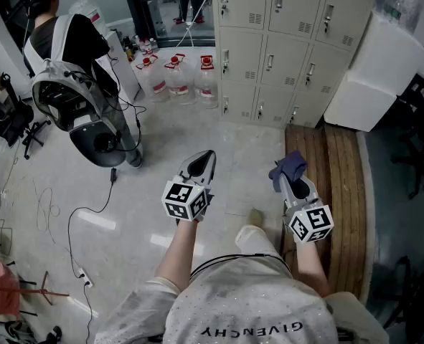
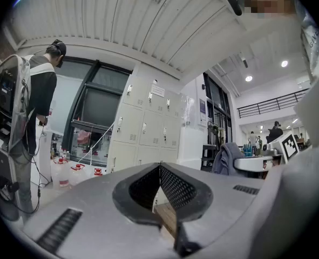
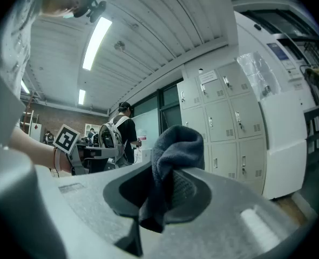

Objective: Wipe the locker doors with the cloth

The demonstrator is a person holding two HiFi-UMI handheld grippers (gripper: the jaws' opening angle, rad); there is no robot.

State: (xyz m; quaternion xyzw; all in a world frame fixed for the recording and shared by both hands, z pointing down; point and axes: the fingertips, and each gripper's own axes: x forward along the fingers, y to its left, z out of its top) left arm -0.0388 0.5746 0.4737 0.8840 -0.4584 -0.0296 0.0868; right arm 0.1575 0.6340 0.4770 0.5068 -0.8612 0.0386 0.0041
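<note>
Two units checked: I find the right gripper (image 1: 290,176) clamping the cloth (image 3: 172,144) at centre frame, the left gripper (image 1: 204,158) with jaws together and empty, and the lockers (image 1: 283,41) at upper right.

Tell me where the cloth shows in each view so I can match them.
Head view: cloth right of centre, in the right gripper.
Left gripper view: cloth right of centre, beyond the jaws.
Right gripper view: cloth at centre, clamped between the jaws.
Shared landmark: the lockers.
</note>
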